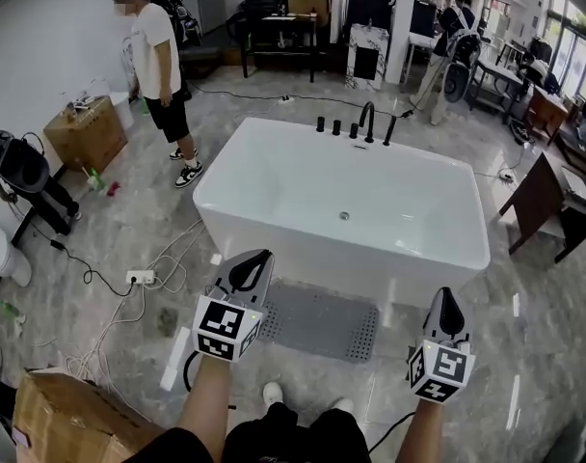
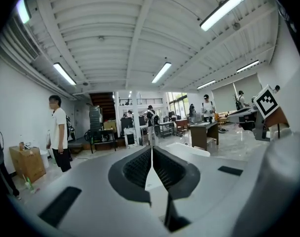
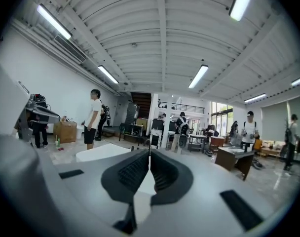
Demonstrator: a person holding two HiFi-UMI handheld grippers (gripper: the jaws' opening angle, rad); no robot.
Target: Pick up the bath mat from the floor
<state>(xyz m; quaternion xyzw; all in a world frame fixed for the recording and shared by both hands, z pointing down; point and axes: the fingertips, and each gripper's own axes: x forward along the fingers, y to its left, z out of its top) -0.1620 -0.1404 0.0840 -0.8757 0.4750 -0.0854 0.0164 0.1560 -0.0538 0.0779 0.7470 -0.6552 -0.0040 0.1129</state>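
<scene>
Bath mat (image 1: 317,321) lies flat on the floor (image 1: 524,355), just beside the bathtub (image 1: 332,258) front wall. Probably thin, light, floppy perforated rubber, though it's small in view. Pinch a near corner and peel. Left gripper (image 1: 257,261) and right gripper (image 1: 449,302) are both closed, empty.

Open-plan lab/workshop hall, not a home: freestanding bathtub (image 1: 303,244) mid-room on a stone floor (image 1: 524,355), loose cables (image 1: 110,326), power strip (image 1: 140,278), cardboard box (image 1: 85,133), desks (image 1: 539,196), tube lights (image 2: 224,9) on ribbed ceiling (image 2: 115,33)
</scene>
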